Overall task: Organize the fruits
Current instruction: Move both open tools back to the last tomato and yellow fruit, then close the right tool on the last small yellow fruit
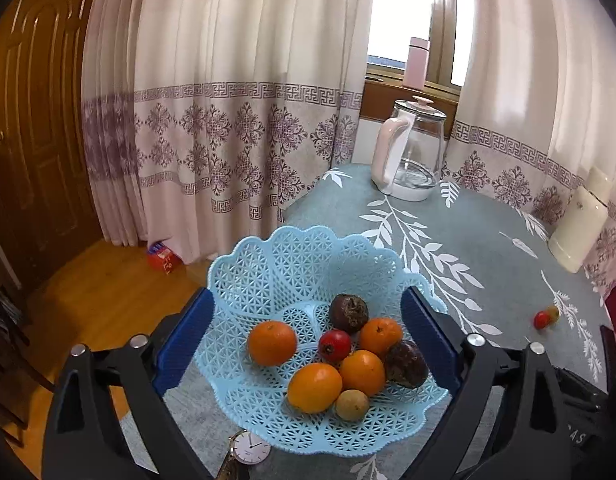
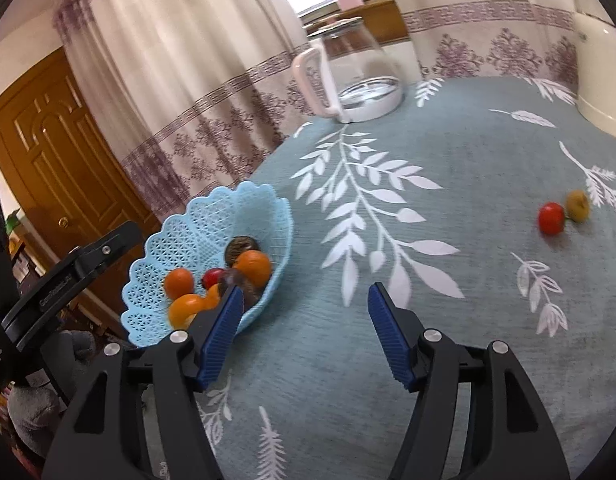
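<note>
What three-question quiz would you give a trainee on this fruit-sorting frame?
1. True or false: the right gripper is shut on a fruit.
2. How many oranges lie in the blue basket?
3. Which fruits are not in the basket? A) two oranges B) a small red fruit and a yellowish fruit C) none

Key:
1. False; its jaws stand apart over the bare tablecloth.
2. Four, for example one at the left side of the pile.
3. B; they lie side by side, seemingly touching, on the cloth.
</note>
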A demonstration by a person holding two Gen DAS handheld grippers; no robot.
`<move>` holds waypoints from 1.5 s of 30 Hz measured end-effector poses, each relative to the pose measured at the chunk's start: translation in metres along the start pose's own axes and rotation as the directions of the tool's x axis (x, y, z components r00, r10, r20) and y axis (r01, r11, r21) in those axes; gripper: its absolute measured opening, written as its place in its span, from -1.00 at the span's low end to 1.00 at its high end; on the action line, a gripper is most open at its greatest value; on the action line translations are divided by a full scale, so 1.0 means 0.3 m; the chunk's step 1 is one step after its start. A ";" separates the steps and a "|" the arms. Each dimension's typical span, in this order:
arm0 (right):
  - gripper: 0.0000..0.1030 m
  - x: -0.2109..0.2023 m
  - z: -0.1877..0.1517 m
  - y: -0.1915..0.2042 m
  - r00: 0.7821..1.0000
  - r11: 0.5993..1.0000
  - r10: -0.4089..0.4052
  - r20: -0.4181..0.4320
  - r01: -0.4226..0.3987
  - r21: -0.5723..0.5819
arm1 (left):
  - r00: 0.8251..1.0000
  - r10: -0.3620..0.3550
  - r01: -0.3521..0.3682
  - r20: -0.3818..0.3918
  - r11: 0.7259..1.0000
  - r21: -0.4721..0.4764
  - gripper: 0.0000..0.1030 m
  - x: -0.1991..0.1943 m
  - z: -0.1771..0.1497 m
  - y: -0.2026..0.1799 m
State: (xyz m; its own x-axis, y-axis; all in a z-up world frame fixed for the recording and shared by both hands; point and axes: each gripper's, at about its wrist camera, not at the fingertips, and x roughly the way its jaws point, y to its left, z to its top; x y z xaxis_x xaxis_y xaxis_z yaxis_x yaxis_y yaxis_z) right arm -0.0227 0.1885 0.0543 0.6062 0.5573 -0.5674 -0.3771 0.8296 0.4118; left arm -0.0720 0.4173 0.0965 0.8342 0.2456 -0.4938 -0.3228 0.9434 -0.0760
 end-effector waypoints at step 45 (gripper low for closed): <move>-0.17 -0.015 0.212 -0.609 0.921 0.913 -0.390 0.013 0.384 0.137 | 0.991 -0.134 0.132 -0.010 0.956 0.260 0.91 -0.017 -0.056 -0.446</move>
State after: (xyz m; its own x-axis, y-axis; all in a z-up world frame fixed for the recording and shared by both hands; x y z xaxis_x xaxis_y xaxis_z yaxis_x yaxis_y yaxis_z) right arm 0.0879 0.0322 0.0271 0.7140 0.1894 -0.6740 -0.0150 0.9666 0.2558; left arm -0.0406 0.2860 0.0947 0.8655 0.1146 -0.4875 -0.0820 0.9928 0.0877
